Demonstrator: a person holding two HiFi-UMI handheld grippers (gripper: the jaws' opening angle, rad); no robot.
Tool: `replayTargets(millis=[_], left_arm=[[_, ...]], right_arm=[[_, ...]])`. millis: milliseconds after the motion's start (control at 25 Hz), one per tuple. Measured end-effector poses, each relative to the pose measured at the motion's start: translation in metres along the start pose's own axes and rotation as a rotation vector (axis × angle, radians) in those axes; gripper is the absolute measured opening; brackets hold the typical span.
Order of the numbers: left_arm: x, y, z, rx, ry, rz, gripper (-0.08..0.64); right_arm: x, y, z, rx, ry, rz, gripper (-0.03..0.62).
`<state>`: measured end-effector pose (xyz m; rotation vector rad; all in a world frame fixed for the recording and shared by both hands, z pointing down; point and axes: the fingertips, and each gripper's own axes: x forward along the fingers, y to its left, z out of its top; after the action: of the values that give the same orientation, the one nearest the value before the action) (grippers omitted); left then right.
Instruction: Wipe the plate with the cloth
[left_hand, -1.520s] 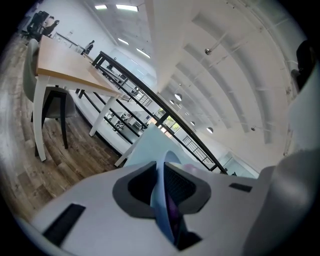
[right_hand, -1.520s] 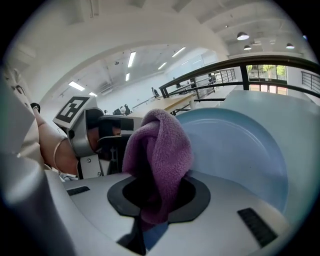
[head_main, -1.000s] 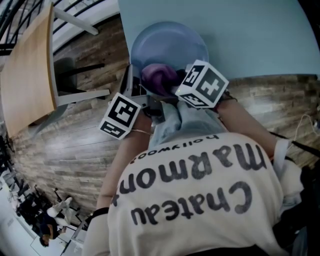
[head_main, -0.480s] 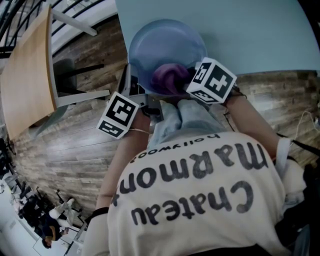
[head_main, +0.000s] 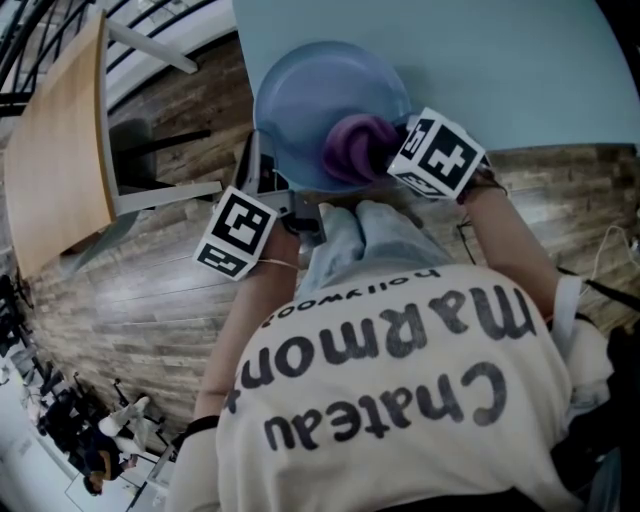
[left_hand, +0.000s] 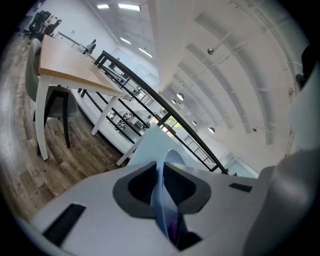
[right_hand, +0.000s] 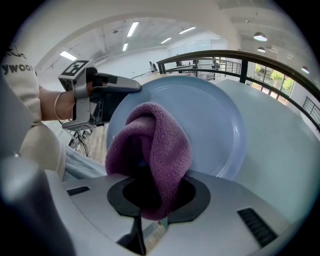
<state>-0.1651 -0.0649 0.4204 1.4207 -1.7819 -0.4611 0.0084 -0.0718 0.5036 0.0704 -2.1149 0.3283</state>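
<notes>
A light blue plate (head_main: 320, 95) is held tilted over the near edge of a pale blue table (head_main: 520, 60). My left gripper (head_main: 272, 192) is shut on its near left rim. In the left gripper view the rim (left_hand: 165, 200) runs edge-on between the pads of that gripper (left_hand: 161, 189). My right gripper (right_hand: 155, 192) is shut on a purple fleece cloth (right_hand: 157, 142), which bulges out of the jaws and presses on the plate's face (right_hand: 215, 120). From the head view the cloth (head_main: 356, 148) lies on the plate's lower right part, beside the right gripper's marker cube (head_main: 437, 155).
A light wooden table (head_main: 55, 150) on white legs stands to the left on the wood plank floor (head_main: 130, 300). A black railing (right_hand: 260, 62) runs behind the blue table. My own shirt and arms fill the lower half of the head view.
The right gripper has carried the cloth to the right across the lower part of the plate. The left gripper and the plate have stayed put.
</notes>
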Motion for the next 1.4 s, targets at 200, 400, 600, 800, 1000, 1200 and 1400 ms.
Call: replayTargets(millis=[200, 400, 600, 800, 1000, 1200, 1400], left_arm=[[0.002, -0.003, -0.004, 0.046, 0.026, 0.005, 0.040], [0.005, -0.001, -0.009, 0.087, 0.060, 0.028, 0.035], [0.008, 0.008, -0.018, 0.066, 0.091, 0.059, 0.034], [0.016, 0.015, -0.024, 0.054, 0.119, 0.082, 0.031], [0.020, 0.024, -0.030, 0.050, 0.141, 0.108, 0.029], [0.025, 0.025, -0.034, 0.065, 0.152, 0.118, 0.028], [0.030, 0.025, -0.039, 0.063, 0.143, 0.133, 0.026]], right_arm=[[-0.009, -0.023, -0.004, 0.002, -0.003, -0.074, 0.089], [-0.016, -0.044, -0.004, -0.003, -0.022, -0.138, 0.089], [-0.023, -0.065, 0.003, -0.046, -0.061, -0.255, 0.089], [-0.027, -0.079, 0.010, -0.096, -0.100, -0.319, 0.089], [-0.030, -0.087, 0.019, -0.038, -0.176, -0.311, 0.089], [-0.042, -0.100, 0.028, 0.106, -0.307, -0.281, 0.089], [-0.063, -0.119, 0.035, 0.190, -0.438, -0.291, 0.089]])
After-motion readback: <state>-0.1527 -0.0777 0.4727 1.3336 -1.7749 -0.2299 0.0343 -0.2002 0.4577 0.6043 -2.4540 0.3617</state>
